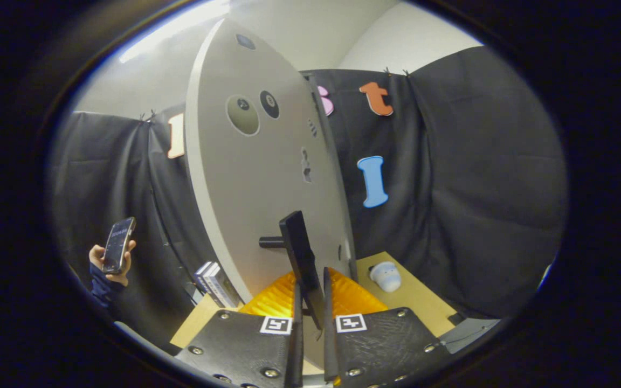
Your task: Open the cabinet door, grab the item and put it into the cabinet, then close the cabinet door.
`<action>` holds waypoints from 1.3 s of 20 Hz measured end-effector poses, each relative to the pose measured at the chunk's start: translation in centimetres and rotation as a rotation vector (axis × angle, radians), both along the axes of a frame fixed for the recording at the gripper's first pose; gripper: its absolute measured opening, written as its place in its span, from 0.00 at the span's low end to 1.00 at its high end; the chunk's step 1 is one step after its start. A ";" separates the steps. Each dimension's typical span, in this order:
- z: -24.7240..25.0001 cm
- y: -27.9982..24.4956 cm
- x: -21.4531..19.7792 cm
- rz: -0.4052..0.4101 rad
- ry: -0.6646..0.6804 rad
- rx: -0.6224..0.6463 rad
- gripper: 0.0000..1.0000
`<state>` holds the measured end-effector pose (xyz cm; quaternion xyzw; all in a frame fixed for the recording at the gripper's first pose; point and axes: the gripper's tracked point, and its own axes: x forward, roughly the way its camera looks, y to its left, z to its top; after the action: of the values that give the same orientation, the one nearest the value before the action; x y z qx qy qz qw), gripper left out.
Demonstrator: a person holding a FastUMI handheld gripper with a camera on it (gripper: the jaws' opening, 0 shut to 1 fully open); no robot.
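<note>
Your gripper [310,302] sits right at the cabinet door, and your two fingers [295,323] stand close together with the long black bar handle [302,258] running down into the narrow gap between them. The bar's lower end sits between the finger blades; whether both of them actually press on it, you cannot tell from this angle. Each finger carries a small square black-and-white marker [276,324] near its tip.

The handle stands off the door on a short dark stub [270,242]. The door itself is a tall, flat, pale grey panel [251,183], swung so that you see its face and its left edge, with two round stickers high up on it, one olive [242,114] and one black [269,104].

Just behind the fingers, at the foot of the door, lies a ridged yellow-orange mat [278,296] on the light wooden counter [418,296]. To the left of the door's base lean a few upright books or boxes [214,283]. To the right of the door, apart from your fingers, the small white rounded item [385,275] rests on the bare counter, outside the cabinet.

Farther off on the left, a person's hand [107,264] in a dark blue sleeve holds up a dark phone [118,245] against the black cloth wall [477,188].
</note>
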<state>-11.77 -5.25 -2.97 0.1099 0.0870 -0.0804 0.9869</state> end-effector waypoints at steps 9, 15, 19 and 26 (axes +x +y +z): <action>-1.6 -7.0 -3.9 -0.178 0.073 -0.084 0.12; -2.6 -9.2 -6.9 -0.301 0.078 -0.027 0.12; -3.9 -7.2 -7.4 -0.292 0.079 -0.021 0.12; -11.9 1.2 -2.8 -0.068 0.184 -0.021 0.15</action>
<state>-14.57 -4.06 -14.88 0.0946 0.1727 -0.1246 0.9725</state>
